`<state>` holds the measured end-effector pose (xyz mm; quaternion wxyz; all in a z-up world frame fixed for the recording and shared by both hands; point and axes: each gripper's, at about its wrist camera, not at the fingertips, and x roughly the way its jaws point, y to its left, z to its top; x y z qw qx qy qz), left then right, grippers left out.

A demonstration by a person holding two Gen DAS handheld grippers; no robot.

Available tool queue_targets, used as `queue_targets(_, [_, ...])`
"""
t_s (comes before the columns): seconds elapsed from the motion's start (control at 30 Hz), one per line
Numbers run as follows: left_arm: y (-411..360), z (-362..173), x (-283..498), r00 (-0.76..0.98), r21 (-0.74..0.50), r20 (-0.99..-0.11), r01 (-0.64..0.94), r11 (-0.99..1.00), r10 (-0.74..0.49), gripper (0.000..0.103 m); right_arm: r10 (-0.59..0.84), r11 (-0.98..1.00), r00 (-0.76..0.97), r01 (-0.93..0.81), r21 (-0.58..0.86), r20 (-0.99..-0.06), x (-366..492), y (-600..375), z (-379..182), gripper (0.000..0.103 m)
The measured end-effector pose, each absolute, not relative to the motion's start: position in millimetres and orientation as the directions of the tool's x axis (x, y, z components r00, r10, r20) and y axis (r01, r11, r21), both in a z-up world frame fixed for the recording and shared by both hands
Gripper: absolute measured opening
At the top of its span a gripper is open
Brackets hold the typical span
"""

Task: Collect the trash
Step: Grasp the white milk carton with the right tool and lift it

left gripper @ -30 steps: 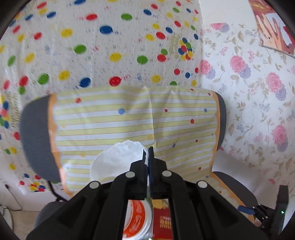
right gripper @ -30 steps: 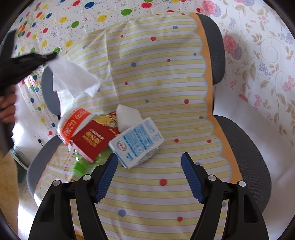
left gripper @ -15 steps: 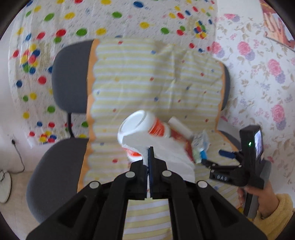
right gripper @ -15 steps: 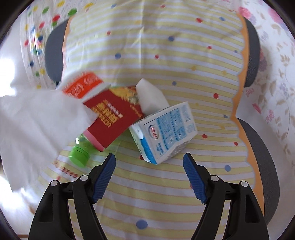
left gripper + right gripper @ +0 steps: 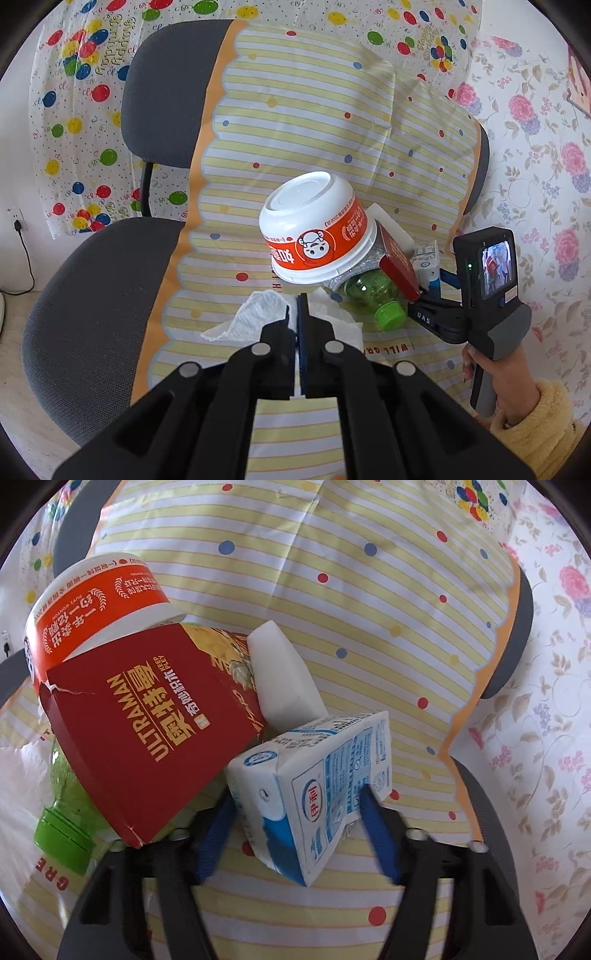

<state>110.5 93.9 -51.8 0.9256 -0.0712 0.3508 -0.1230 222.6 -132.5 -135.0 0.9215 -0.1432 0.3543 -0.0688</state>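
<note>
Trash lies piled on a chair seat covered by a striped cloth (image 5: 295, 122). My left gripper (image 5: 297, 314) is shut on a white tissue (image 5: 258, 317), just in front of an overturned orange-and-white noodle bowl (image 5: 317, 232) and a green bottle (image 5: 373, 291). My right gripper (image 5: 295, 808) is open, its blue pads on either side of a blue-and-white milk carton (image 5: 317, 786). Beside the carton lie a red Ultraman box (image 5: 147, 723), a white block (image 5: 284, 679), the noodle bowl (image 5: 96, 605) and the green bottle cap (image 5: 62, 838). The right gripper also shows in the left wrist view (image 5: 432, 284).
The grey office chair (image 5: 92, 295) stands against a balloon-print sheet (image 5: 74, 92) and floral wallpaper (image 5: 535, 147). A wall socket with a cable (image 5: 16, 225) is at the far left near the floor.
My left gripper has carried the tissue down from in front of the backrest to the seat by the bowl. My right gripper has moved forward until its pads flank the milk carton.
</note>
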Motion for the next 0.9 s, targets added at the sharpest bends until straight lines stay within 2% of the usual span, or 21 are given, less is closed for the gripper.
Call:
queue_targets(0.2, [82.3,-47.1,94.0,0.731,-0.191,-0.622,0.206,0.960,-0.281,0.000,-0.177,0.975,0.779,0.057,-0.214,-0.601,176.6,-153.6,-110.2,0.046])
queue_targets(0.4, [66.5,-36.1,64.3,0.738,-0.184,-0.590,0.273,0.944,-0.328,0.000,0.085,0.990,0.818,-0.007,0.139,-0.568,104.7,-210.2,-76.2,0.044])
queue_targets(0.67, [2.9,-5.6,20.3,0.656,-0.211,-0.515,0.526,0.824,-0.551,0.000,0.157,0.966,0.853,-0.029,0.255,-0.497,15.3,-247.1,-63.4,0.044])
queue_targets(0.9, [-87.4,1.5,-5.0,0.540,-0.184,-0.510,0.692,0.698,-0.670,0.000,0.074,0.961,0.867,0.069,0.267,-0.492,-46.8,-293.3,-66.6,0.045])
